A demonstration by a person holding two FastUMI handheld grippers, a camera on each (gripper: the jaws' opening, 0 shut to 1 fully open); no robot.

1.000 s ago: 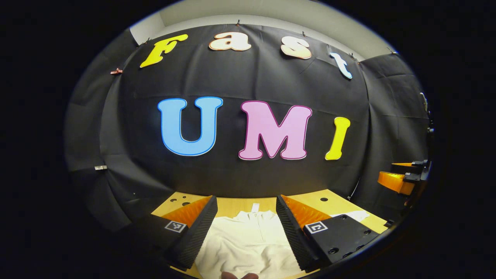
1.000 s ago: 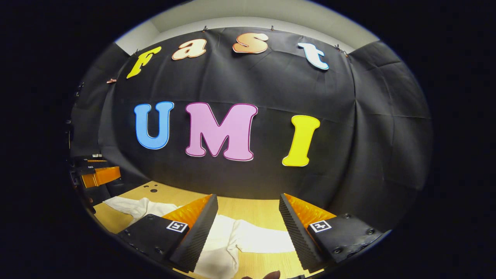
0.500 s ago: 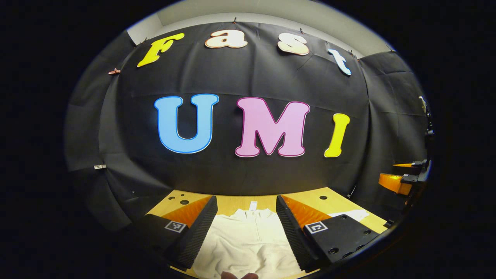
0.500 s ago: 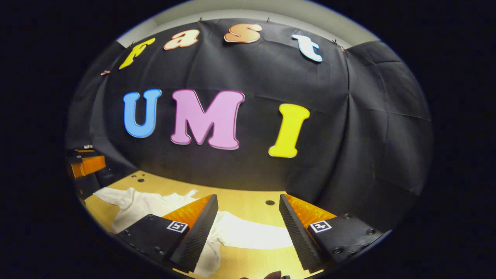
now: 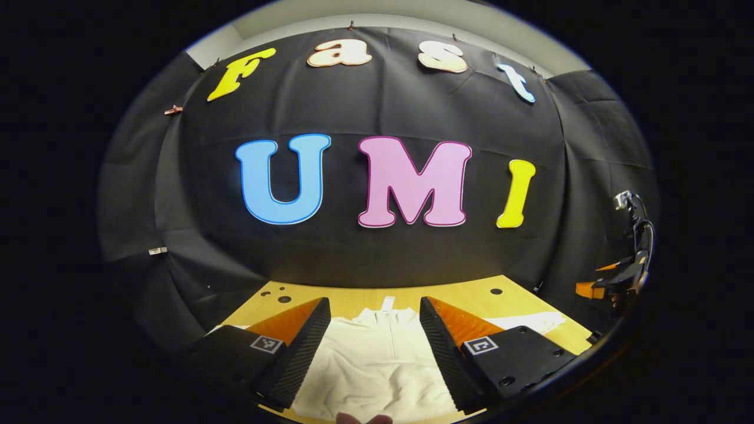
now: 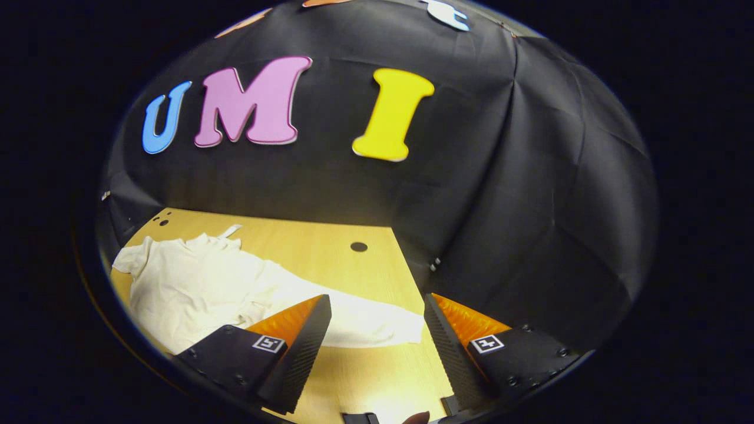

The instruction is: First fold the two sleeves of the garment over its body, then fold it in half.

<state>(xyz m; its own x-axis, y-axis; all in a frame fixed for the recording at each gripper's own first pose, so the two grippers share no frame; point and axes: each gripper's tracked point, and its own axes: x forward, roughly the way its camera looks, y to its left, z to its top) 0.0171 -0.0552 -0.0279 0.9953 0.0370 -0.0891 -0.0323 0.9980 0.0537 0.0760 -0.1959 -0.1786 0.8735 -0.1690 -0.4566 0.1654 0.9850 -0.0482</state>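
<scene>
Left gripper [image 5: 374, 353] hangs over the white garment [image 5: 377, 359] with fingers spread wide, gripping nothing. Right gripper [image 6: 377, 353] is just as wide, empty, above bare wooden table [image 6: 330, 247], with the garment's right sleeve [image 6: 359, 323] stretched flat just beyond its fingers

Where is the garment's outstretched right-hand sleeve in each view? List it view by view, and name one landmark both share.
Left gripper view: the sleeve lies at lower right, on the table beyond the right finger.
Right gripper view: the sleeve runs across the lower centre, its cuff end between the open tongs' fingers.
Shared landmark: the round hole in the table, just beyond the sleeve.
</scene>
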